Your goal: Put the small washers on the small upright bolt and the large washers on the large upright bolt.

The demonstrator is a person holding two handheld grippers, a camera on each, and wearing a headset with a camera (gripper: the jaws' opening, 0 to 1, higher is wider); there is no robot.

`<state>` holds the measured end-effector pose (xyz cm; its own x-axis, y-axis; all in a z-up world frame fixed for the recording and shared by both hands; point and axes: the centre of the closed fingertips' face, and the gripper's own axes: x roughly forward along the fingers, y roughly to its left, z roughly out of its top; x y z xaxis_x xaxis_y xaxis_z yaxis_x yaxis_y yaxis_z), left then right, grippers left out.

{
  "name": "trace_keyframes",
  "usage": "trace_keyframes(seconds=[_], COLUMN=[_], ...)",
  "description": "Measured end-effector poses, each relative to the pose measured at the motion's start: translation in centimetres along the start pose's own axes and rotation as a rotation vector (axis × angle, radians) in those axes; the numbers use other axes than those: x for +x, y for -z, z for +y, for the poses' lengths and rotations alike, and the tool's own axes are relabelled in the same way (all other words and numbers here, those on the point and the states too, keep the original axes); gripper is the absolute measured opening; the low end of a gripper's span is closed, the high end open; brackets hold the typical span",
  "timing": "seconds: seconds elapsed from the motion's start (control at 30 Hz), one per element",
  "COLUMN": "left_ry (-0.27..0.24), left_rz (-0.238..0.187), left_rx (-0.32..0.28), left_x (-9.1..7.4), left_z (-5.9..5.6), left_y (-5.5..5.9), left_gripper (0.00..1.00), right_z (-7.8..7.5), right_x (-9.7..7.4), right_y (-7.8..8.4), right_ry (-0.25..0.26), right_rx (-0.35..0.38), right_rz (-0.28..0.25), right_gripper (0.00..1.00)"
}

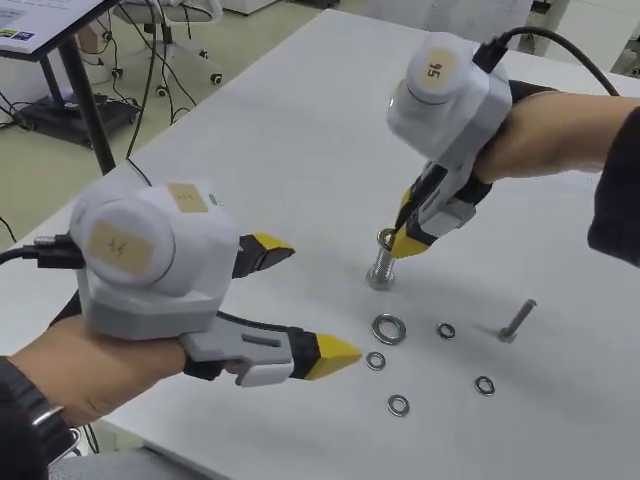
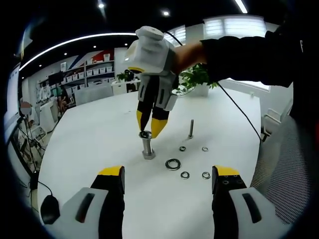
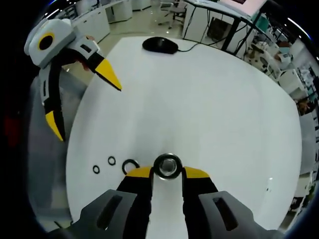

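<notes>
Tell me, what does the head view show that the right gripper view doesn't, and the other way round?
Head view: the small bolt, four small washers, and the right tool seen from the side.
Right gripper view: a black mouse at the table's far end, and a look straight down on the held washer atop the large bolt.
Both: that bolt and washer, the open left tool, a loose large washer and some small washers.
</notes>
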<state>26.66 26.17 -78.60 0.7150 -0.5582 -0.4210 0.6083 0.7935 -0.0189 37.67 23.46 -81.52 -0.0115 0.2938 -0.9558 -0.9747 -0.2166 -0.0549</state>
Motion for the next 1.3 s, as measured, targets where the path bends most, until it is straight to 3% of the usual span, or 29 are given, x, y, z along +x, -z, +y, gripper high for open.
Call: trace_keyframes(seconds=[0.17, 0.73, 1.3], left_ry=[0.000, -0.001, -0.004], left_rz=[-0.001, -0.001, -0.004], left_rx=[-0.001, 0.000, -0.001], left_x=[0.1, 0.3, 0.3], left_z=[0.1, 0.2, 0.2], left_y=[0.0, 0.0, -0.1], left_gripper=[0.70, 0.70, 0.69], right_z=[-0.6, 0.1, 0.3], right_x=[0.8, 3.3, 4.7], right_y=[0.1, 1.3, 1.9], right_ry=[-0.015, -0.035, -0.038], right_rx=[0.007, 0.013, 0.049], right_rz=[0.010, 0.061, 0.067], right_gripper=[0.23, 0.23, 0.24])
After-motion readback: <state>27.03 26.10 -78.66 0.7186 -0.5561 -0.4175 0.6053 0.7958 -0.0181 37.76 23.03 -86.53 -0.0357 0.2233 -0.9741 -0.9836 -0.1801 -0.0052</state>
